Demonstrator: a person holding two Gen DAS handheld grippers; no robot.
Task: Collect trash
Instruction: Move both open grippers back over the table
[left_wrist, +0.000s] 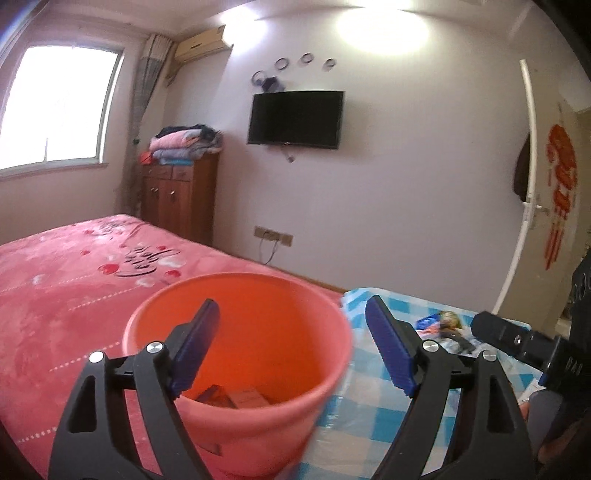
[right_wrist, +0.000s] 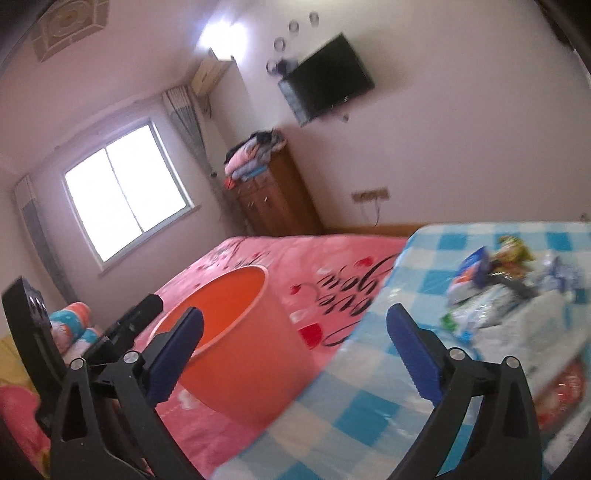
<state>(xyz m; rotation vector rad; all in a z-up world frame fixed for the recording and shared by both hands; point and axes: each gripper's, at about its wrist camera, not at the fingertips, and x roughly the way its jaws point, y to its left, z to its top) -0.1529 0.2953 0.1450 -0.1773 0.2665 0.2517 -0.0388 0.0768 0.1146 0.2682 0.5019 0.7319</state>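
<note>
Both grippers wide, nothing held: left gripper (left_wrist: 291, 347) over the orange bucket (left_wrist: 240, 369), right gripper (right_wrist: 295, 354) between trips. Trash pile (right_wrist: 495, 284) sits on the checkered cloth (right_wrist: 369, 406) at 2 o'clock. We judge next: swing right, pinch one wrapper.

From my right wrist view the trash pile (right_wrist: 498, 288) smears into blur — wrappers unreadable; the bucket (left_wrist: 236, 369) hides most of its contents — boxes, maybe.
</note>
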